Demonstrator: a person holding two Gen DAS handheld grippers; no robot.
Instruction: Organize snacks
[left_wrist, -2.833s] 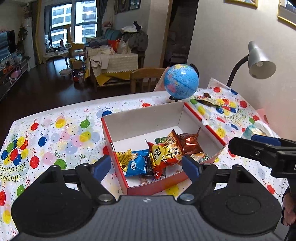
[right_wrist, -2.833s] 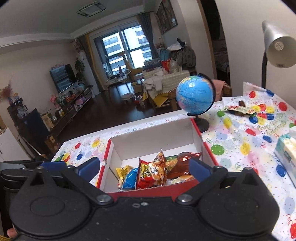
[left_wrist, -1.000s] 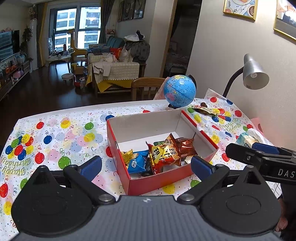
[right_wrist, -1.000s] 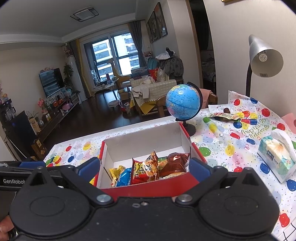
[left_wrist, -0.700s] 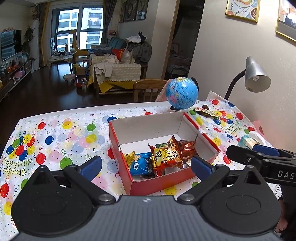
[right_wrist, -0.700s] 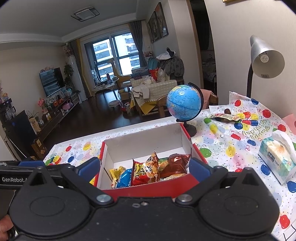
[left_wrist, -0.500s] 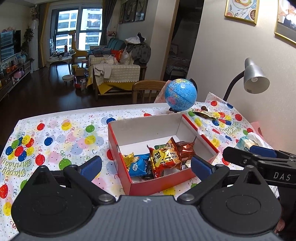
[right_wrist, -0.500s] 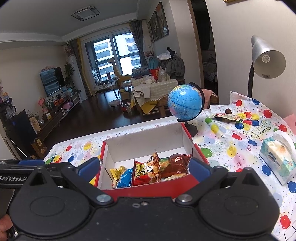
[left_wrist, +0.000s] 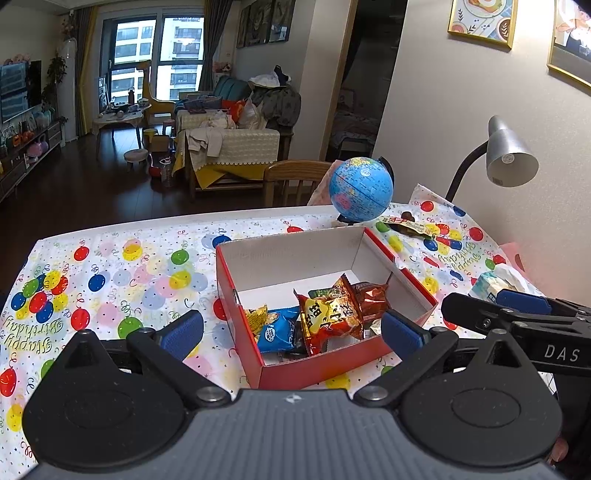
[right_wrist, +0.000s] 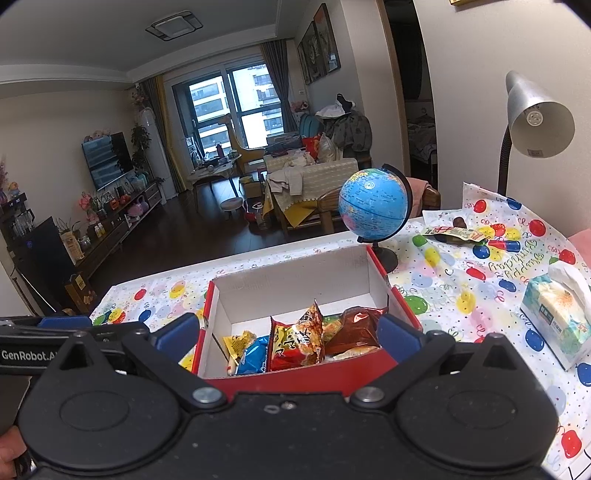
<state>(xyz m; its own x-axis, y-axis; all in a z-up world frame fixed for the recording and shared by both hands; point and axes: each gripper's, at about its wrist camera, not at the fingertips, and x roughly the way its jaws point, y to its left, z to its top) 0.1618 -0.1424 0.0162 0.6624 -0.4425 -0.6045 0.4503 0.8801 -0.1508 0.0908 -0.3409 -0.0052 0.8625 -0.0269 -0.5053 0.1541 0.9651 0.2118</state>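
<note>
Both grippers held back off the near edge of the red cardboard box with white inside (left_wrist: 369, 254), above the table under its balloon-print birthday cloth (left_wrist: 110, 266); left gripper (left_wrist: 291, 330) with fingers spread wide, nothing between them; right gripper (right_wrist: 288, 338) likewise spread and empty. Most snacks heaped at the near end of the box: blue packet (left_wrist: 277, 330), red-and-yellow crinkled bag (left_wrist: 328, 315), brown foil pack (left_wrist: 371, 297). One stray left out, by the look of it: flat yellow-green wrapped snack (right_wrist: 452, 232) on the cloth well beyond the box, far right, just past the small blue globe (right_wrist: 373, 206); long axis running left-right across the view; nearer the right gripper, so probably a forward reach past the box's right wall.
</note>
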